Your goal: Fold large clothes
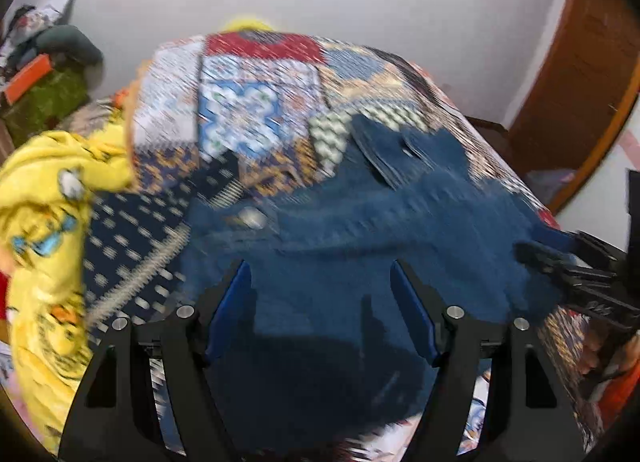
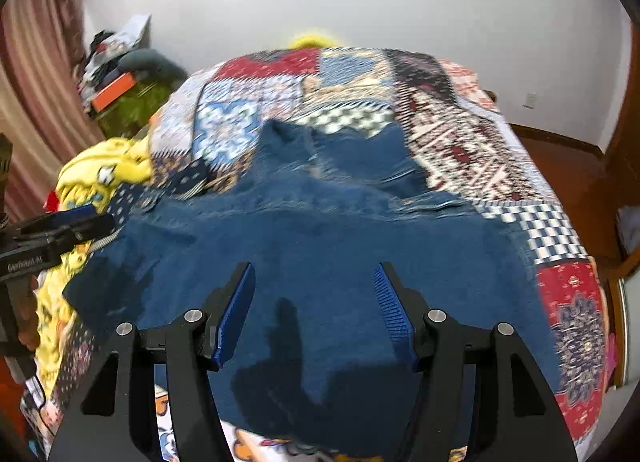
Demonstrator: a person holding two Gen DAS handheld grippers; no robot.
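On patchwork bed (image 1: 256,102): blue garment (image 1: 360,214) spread | left tongs (image 1: 320,274) released | right tongs (image 2: 316,274) released

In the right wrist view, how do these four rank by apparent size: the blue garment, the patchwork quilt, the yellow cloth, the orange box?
1 and 2. Patchwork quilt and blue garment: similar visible area; the garment is nearer, so no ranking.
3. Yellow cloth, partly hidden.
4. Orange box, smallest, also farthest away.
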